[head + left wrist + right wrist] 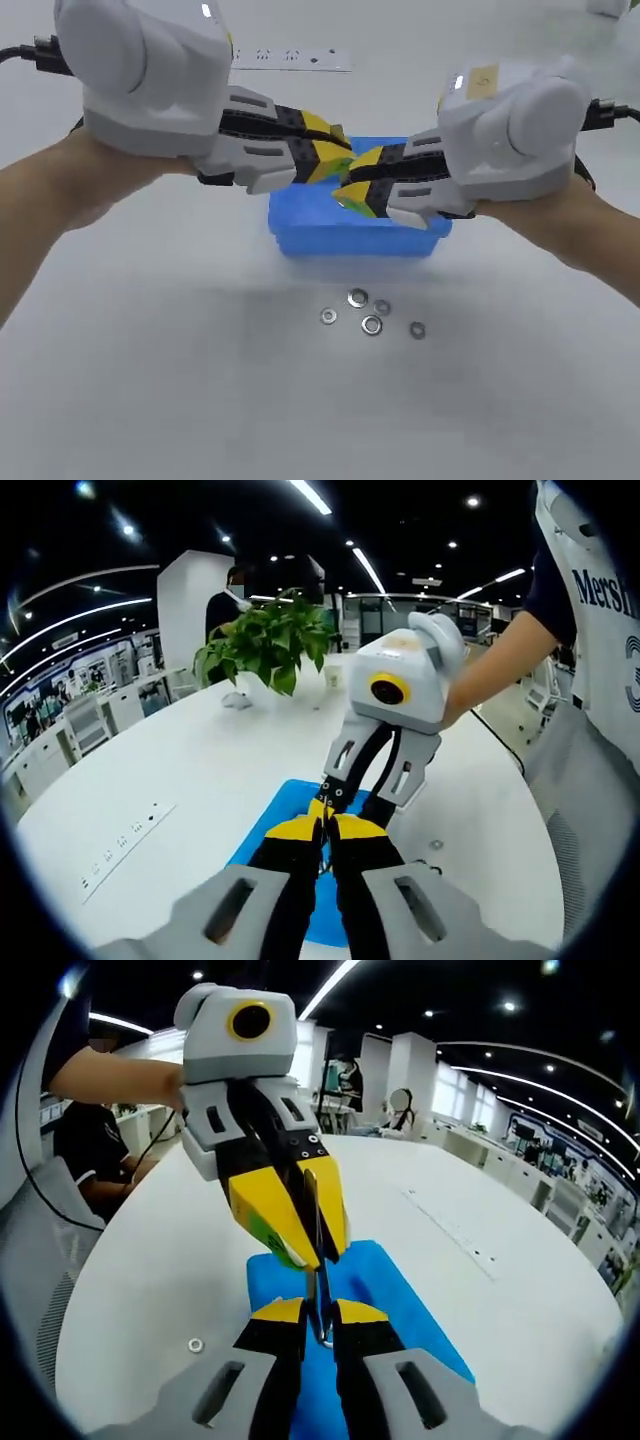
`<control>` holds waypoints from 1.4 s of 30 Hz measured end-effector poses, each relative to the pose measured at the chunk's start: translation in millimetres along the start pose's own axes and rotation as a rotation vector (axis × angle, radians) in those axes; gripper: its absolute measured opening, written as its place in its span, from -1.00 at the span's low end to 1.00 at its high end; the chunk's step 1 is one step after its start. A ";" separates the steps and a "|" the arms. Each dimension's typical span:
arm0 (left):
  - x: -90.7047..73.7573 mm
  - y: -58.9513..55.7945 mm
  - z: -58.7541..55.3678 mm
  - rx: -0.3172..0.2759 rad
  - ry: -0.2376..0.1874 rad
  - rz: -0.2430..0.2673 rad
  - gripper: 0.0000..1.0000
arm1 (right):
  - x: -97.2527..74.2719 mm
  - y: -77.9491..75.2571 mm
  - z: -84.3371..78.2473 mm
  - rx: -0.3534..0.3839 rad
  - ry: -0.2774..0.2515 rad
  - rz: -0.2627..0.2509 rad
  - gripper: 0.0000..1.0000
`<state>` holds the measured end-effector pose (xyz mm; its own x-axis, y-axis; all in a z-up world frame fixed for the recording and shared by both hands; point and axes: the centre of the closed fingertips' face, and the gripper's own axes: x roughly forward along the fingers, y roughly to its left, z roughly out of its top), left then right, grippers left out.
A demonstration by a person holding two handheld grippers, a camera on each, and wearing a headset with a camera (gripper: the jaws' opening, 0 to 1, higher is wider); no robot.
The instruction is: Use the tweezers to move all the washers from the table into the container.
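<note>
Head view, grippers: the left gripper (pixel 335 160) comes in from the left and the right gripper (pixel 350 192) from the right, and their yellow tips meet nose to nose.
Head view, jaws: both pairs look pressed together from up here, but I can't make out what's between them.
Head view, container: the blue container (pixel 350 240) sits on the white table (pixel 150 380), right under the meeting tips.
Head view, washers: a little cluster of five washers (pixel 357 298) lies on the table just in front of the container, none of them inside it.
Head view, background: a power strip (pixel 290 58) at the far edge.
Left gripper view, jaws: its own yellow tips are basically shut, with just a thin dark line between them.
Left gripper view, other gripper: the right one hangs point-down, its tips nearly touching the left's, above the blue container.
Left gripper view, extras: one washer on the table to the right, a leafy plant (pixel 265 645) further back.
Right gripper view, tweezers: the thin metal tweezers (pixel 324 1290) stand upright above the container. The right gripper's own jaws pinch the lower end.
Right gripper view, other gripper: the left one's yellow jaws are closed on the upper part of the same tweezers.
Right gripper view, extras: a single washer lies off to the left on the table.
</note>
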<state>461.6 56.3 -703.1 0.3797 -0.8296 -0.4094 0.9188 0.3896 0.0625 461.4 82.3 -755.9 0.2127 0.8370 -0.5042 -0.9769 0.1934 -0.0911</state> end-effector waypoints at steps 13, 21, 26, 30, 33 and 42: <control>10.3 6.6 -18.8 -0.044 0.023 -0.008 -0.85 | 8.2 -2.5 -17.4 0.049 0.021 0.018 -0.78; 9.6 2.5 -14.8 -0.043 0.021 -0.005 -0.85 | 6.3 -1.6 -15.9 0.063 0.019 0.015 -0.78; 5.4 0.8 -5.4 -0.041 0.003 -0.001 -0.85 | 0.6 -1.9 -7.5 0.056 0.004 0.002 -0.78; -0.2 -5.9 4.4 -0.020 -0.004 -0.007 -0.85 | -6.5 1.7 1.3 0.026 -0.005 -0.008 -0.77; -2.7 -8.4 7.2 -0.014 -0.007 0.000 -0.85 | -8.5 3.1 3.7 0.006 -0.002 -0.012 -0.77; -3.0 -15.4 7.4 -0.003 0.013 -0.005 -0.85 | -7.8 6.0 3.6 -0.010 0.012 -0.007 -0.77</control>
<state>447.1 49.9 -696.1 0.3740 -0.8260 -0.4218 0.9202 0.3872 0.0578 454.0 78.8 -749.5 0.2193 0.8295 -0.5136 -0.9756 0.1942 -0.1029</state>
